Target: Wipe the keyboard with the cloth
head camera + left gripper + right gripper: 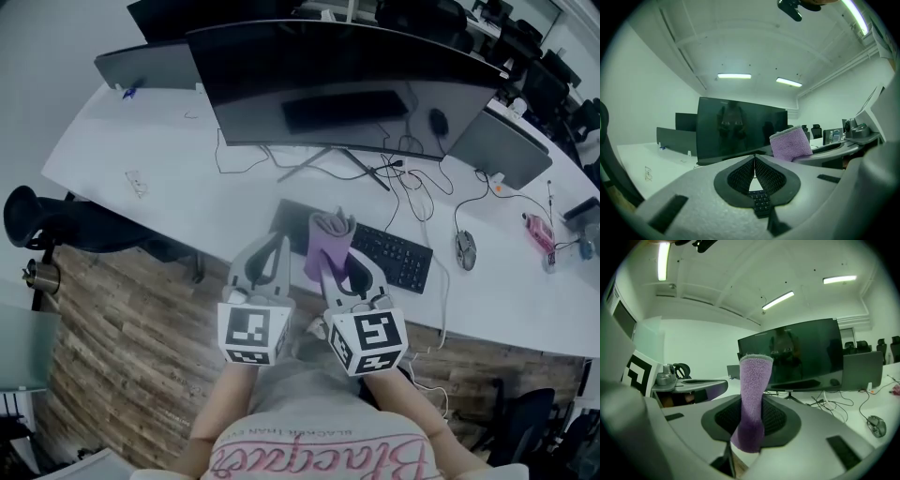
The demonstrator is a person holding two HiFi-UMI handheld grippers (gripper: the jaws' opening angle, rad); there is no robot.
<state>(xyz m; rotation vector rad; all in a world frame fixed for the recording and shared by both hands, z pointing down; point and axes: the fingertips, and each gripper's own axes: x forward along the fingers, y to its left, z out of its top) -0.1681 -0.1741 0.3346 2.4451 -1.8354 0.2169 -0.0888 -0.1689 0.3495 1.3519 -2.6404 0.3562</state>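
Up over white office desk (187, 202) and keyboard (398, 258), right tool (751, 401) clamps cloth (754, 378), left tool (754, 159) closed

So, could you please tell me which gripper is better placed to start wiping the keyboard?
Right. The right gripper is shut on the purple cloth, over the keyboard; the left gripper is shut and empty.

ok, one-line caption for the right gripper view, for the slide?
Right gripper shut on an upright purple cloth, dark monitor on the white desk behind.
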